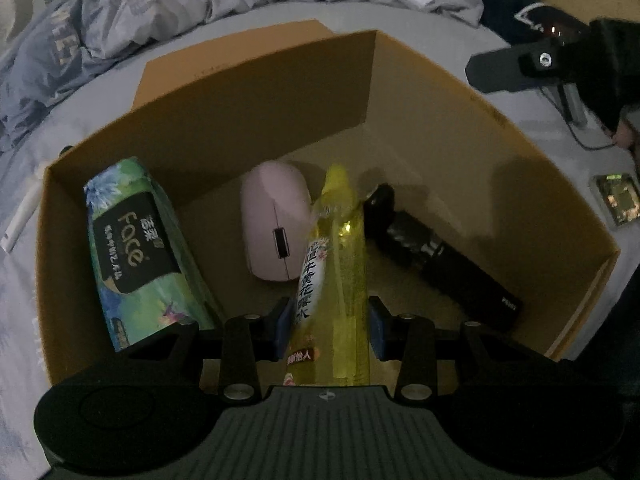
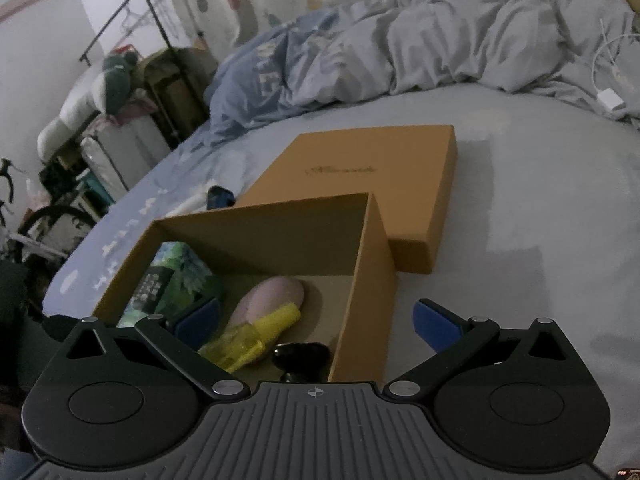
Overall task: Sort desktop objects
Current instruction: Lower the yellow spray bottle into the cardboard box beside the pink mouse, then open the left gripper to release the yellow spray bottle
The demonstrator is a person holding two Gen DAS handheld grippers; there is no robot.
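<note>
Yellow bottle [image 1: 336,280] base hidden, black item [image 1: 436,256] dim

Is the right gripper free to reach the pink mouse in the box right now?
Probably yes. The right gripper is open and empty above the box's open top, though the yellow bottle held by the left gripper lies against the pink mouse.

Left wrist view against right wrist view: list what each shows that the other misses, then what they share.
Left wrist only: the left gripper shut on the yellow bottle, and the full length of a black tube in the box.
Right wrist only: the open right gripper, the box lid, a clothes rack.
Both: the cardboard box, pink mouse, tissue pack, rumpled duvet.
</note>
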